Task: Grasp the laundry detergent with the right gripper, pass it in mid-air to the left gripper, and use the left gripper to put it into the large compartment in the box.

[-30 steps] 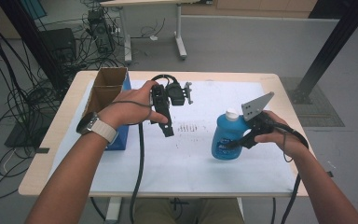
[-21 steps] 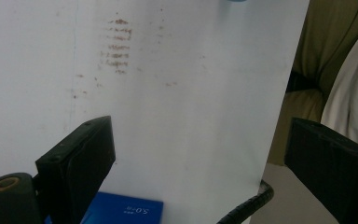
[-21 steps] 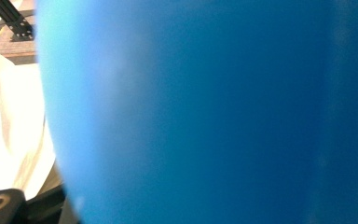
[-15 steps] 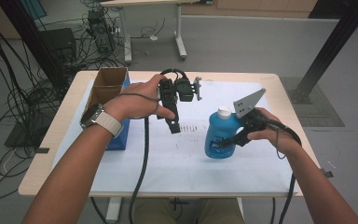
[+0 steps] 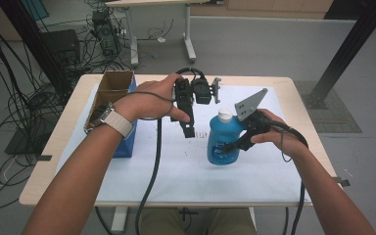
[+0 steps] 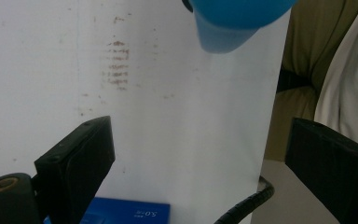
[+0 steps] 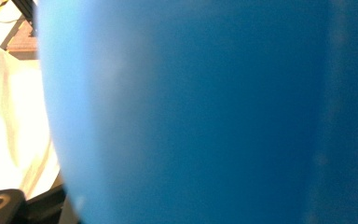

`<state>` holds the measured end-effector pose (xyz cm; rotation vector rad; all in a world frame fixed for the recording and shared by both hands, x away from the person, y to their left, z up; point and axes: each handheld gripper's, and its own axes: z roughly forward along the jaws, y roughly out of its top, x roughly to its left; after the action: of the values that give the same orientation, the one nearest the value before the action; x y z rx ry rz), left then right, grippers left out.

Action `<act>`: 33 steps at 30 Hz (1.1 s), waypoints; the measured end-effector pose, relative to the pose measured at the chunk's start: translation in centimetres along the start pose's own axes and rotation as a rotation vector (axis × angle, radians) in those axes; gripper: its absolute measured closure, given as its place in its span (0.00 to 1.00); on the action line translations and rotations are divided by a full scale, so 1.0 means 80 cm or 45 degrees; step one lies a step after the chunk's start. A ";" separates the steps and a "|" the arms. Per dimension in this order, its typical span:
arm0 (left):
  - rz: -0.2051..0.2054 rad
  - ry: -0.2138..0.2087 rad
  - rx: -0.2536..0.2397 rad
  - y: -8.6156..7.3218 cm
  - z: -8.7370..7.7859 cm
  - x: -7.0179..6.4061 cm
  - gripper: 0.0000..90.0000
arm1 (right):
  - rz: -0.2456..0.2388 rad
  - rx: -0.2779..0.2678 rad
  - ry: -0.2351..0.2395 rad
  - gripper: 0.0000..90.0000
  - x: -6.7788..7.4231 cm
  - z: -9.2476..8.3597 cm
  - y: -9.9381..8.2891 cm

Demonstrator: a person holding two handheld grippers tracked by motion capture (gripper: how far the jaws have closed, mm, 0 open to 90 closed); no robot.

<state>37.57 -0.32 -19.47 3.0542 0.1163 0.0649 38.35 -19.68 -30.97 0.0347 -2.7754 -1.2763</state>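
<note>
- Over the white worktop (image 5: 176, 176), nothing's set down yet.
- bottle (image 5: 223, 138): upright, mid-right, clamped sideways by the right gripper (image 5: 242, 142) fingers so it won't tip.
- left gripper (image 5: 187, 128): fingers wide apart, empty, aimed down beside it, probably ready for the cap.

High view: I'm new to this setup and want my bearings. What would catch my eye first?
The blue bottle with its white cap, near the middle of the white table sheet, clamped by the right tongs. Next, the left tongs, held above the sheet with jaws wide apart and nothing between them. At the table's left edge stands an open cardboard box.
</note>
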 end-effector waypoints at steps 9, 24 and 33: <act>0.023 0.004 -0.005 0.010 -0.007 -0.003 0.09 | -0.020 0.024 0.013 0.49 -0.005 0.015 0.015; 0.024 0.002 -0.007 0.015 -0.013 -0.003 0.09 | -0.021 0.026 0.026 0.49 -0.008 0.028 0.029; 0.020 0.003 -0.018 0.021 -0.015 -0.002 0.09 | -0.022 0.029 0.030 0.49 -0.010 0.033 0.033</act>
<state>37.49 -1.94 -18.15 3.0410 0.0919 0.0698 38.96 -15.88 -30.75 0.0750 -2.7757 -1.2399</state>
